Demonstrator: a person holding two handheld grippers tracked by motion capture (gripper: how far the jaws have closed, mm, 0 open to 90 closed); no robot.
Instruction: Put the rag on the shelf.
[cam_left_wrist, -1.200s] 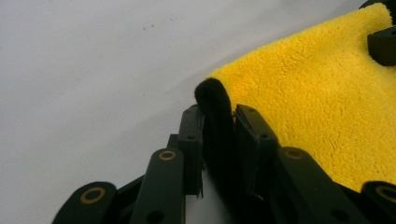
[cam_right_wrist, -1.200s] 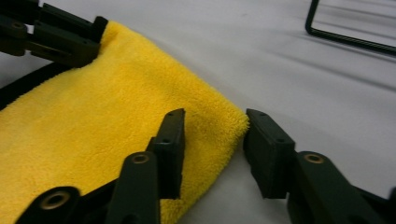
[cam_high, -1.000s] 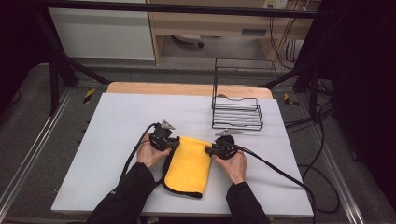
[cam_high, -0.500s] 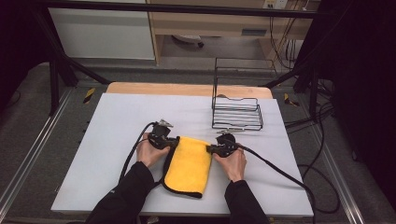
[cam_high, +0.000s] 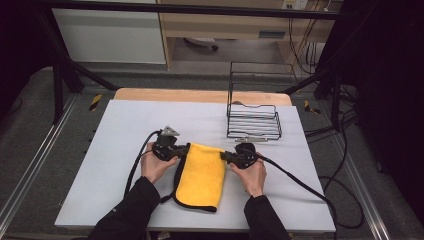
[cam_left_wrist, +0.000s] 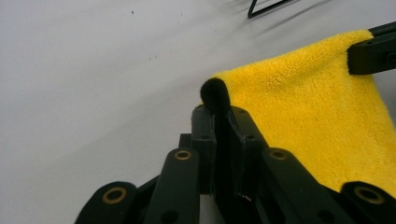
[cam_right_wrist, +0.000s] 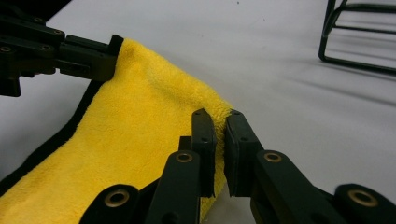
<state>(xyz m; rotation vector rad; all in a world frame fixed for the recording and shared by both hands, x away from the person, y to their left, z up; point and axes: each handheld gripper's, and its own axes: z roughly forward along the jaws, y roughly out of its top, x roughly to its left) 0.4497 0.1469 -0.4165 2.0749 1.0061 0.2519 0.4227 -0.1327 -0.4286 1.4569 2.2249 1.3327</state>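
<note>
1. The left hand-held gripper (cam_high: 186, 150) is clamped on the far left corner of the yellow cloth (cam_high: 201, 175); in the left gripper view its jaws are pressed together with the cloth's black edging bunched up between them (cam_left_wrist: 215, 95).
2. The right hand-held gripper (cam_high: 223, 156) pinches the far right corner of the same cloth; in the right gripper view the two jaws are nearly together with the yellow edge caught between their tips (cam_right_wrist: 219, 116).
3. Each tool sits in one of the person's hands, the left hand (cam_high: 156, 166) and the right hand (cam_high: 250, 175), with dark sleeves coming in from the near edge and a black cable trailing off each tool.
4. The cloth lies folded on the white surface (cam_high: 125, 125) between the two hands, its far edge held at both corners, its near end reaching toward the person. A black trim runs down its left side and round the near end.
5. Farther back and to the right stands a black wire rack (cam_high: 254, 120) on the surface, well apart from the cloth.
6. Behind the white sheet a strip of wooden tabletop (cam_high: 200, 95) shows.
</note>
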